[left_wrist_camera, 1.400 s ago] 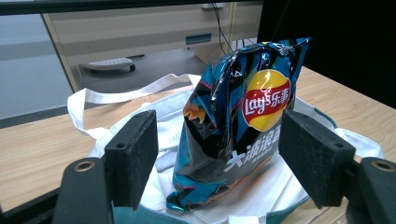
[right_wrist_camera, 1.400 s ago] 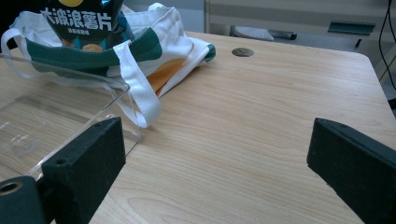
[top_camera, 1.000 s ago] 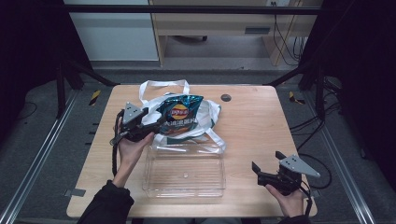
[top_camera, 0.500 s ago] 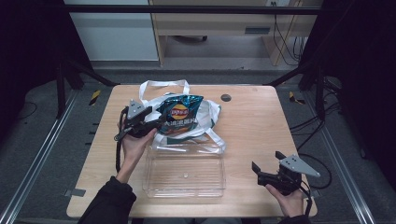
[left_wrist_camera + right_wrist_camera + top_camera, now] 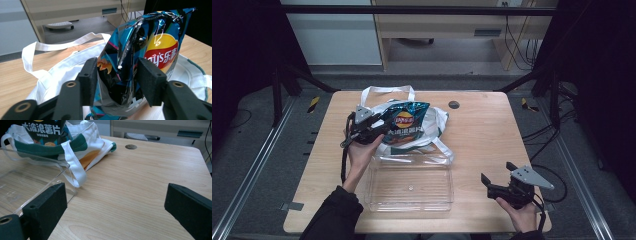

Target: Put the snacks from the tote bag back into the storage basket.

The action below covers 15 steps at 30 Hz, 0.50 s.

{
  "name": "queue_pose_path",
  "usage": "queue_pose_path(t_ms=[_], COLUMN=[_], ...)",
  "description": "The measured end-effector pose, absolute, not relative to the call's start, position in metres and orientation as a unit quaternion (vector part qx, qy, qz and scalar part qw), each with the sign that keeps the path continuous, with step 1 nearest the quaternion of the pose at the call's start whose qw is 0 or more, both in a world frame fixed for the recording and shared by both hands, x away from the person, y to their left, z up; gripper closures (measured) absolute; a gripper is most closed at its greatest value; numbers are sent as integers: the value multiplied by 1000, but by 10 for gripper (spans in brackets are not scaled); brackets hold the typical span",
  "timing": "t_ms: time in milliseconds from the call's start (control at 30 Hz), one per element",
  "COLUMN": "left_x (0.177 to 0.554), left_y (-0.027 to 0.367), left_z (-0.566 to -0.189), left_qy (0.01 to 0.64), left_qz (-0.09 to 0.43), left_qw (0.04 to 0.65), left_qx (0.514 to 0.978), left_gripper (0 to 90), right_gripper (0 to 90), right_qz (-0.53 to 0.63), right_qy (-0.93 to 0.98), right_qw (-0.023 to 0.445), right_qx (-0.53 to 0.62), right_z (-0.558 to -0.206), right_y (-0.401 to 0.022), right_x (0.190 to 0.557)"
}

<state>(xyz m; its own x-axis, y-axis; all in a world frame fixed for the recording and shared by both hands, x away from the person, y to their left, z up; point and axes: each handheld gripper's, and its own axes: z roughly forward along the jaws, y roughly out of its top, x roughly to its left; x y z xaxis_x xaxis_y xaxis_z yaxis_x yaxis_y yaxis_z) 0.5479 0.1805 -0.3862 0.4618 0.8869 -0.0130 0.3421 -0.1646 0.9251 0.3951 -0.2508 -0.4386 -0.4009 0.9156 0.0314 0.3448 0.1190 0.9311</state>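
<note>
Wooden table (image 5: pixel 492 145), chip bag (image 5: pixel 406 122) between tool jaws

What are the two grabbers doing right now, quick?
Left gripper: jaws have just been closing, now around the side edge of the Lay's chip bag; firm pinch cannot be told.
Right gripper: wide open, holding nothing, over the table.

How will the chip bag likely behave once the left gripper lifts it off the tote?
The chip bag looks puffy and crinkled, so it is probably light and will dent between the left gripper pads, which have just been closing around its edge. Its glossy foil may slip. Lying on the soft tote bag, it could sag or swing.
</note>
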Motion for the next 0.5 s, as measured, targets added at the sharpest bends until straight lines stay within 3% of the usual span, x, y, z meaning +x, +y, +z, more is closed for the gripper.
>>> queue_pose_path(t_ms=[500], left_x=[553], left_y=[177], left_z=[-386], left_qy=[431], left_qz=[271], left_qw=[479], left_qx=[715], left_gripper=[856], right_gripper=[47], right_qz=[479], right_qy=[686], right_qw=[297], right_qx=[459], right_z=[-439], right_y=[-251], right_x=[395])
